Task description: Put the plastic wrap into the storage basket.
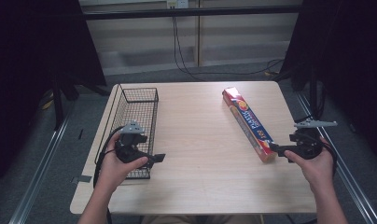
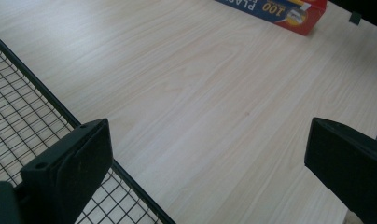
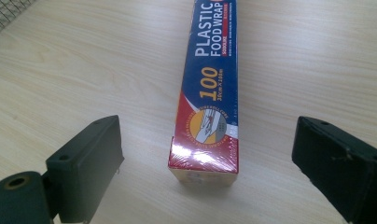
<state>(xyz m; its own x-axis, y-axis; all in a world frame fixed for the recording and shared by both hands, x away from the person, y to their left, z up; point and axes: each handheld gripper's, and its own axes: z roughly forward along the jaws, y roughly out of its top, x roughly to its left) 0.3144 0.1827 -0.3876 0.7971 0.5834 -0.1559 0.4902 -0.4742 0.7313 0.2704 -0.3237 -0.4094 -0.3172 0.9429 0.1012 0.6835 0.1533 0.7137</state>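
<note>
Food-wrap box [image 1: 248,123] lies lengthwise, near end toward right tongs [image 1: 276,150].

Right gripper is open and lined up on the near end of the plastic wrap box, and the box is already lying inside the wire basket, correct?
Not quite. The plastic food wrap box lies on the bare table, apart from the wire basket at the table's left edge, as the high view shows. The rest holds: the right gripper is open and lined up on the box's near end.

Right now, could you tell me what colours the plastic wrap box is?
The plastic wrap box is blue with red ends and white and yellow lettering, clearest in the right gripper view.
</note>
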